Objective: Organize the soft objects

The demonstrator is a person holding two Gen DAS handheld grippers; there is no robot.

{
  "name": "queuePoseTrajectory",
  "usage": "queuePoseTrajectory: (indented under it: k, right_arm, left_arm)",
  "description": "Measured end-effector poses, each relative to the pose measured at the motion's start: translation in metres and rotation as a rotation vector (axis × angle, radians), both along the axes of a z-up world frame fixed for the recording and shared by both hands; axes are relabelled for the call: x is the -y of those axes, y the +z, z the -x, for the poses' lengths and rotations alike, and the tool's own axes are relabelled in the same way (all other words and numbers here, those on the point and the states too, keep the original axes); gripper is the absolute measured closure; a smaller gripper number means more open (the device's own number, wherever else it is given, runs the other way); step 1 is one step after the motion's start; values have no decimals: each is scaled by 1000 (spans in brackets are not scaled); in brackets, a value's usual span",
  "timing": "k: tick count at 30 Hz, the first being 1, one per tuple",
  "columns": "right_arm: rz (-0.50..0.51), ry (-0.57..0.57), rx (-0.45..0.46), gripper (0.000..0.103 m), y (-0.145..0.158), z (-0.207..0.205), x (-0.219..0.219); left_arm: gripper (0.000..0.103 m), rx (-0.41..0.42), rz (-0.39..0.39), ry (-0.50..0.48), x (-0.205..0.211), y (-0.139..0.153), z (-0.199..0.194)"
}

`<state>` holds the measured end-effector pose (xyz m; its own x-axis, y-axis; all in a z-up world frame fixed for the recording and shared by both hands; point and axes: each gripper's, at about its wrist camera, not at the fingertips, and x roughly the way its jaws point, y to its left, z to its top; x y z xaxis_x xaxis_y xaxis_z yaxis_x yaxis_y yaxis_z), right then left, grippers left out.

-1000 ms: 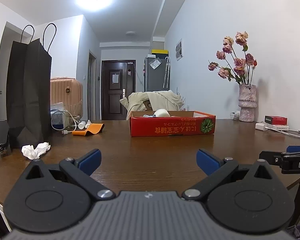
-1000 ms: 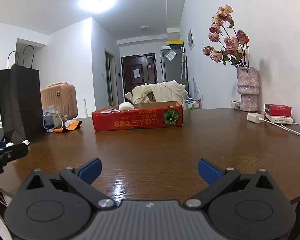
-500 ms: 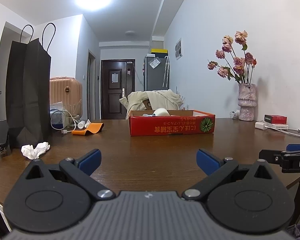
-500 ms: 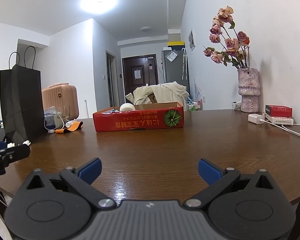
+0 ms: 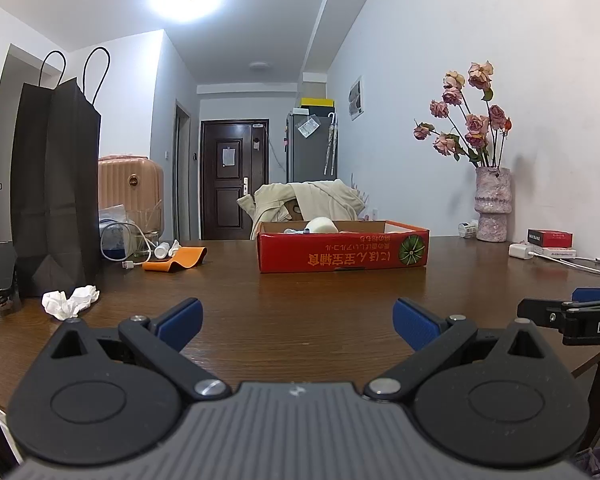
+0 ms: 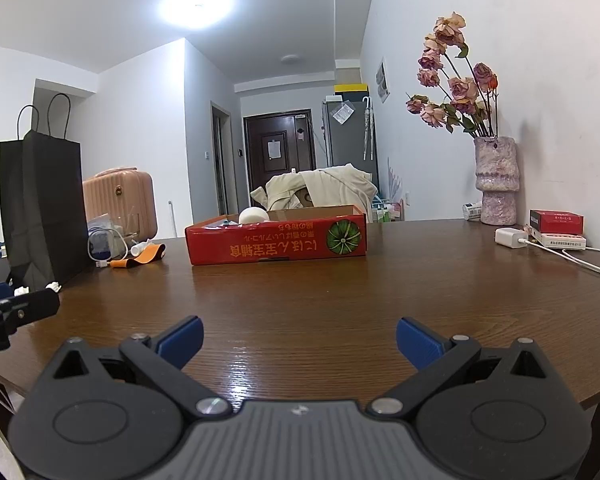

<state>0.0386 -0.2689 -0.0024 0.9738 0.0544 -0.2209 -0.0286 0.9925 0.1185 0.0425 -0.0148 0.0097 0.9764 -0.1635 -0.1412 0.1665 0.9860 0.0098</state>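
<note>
A red cardboard box (image 5: pixel 342 249) stands on the brown table (image 5: pixel 300 304), with a white rounded soft object (image 5: pixel 320 225) showing above its rim. It also shows in the right wrist view (image 6: pixel 276 241). A crumpled white tissue (image 5: pixel 70 300) lies at the table's left, by a black paper bag (image 5: pixel 56 184). An orange soft strip (image 5: pixel 178 259) lies left of the box. My left gripper (image 5: pixel 298 320) is open and empty over the near table. My right gripper (image 6: pixel 299 340) is open and empty, level with the left one.
A vase of dried roses (image 6: pixel 494 180), a red and white carton stack (image 6: pixel 556 228) and a white charger with cable (image 6: pixel 512 237) stand at the right. A glass, cables and a small bottle (image 5: pixel 140 240) sit behind the bag. A coat-draped chair (image 5: pixel 304 204) stands behind the table.
Both grippers have drifted very slightly, staying open. Nothing on the table has moved.
</note>
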Motion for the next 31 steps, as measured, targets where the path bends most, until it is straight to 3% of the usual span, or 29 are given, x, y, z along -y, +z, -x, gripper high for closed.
queuePoseTrajectory:
  k: [31]
  right_arm:
    - [10,0,39,0,12,5,-2]
  left_arm:
    - [0,58,-1,0,0,13,5]
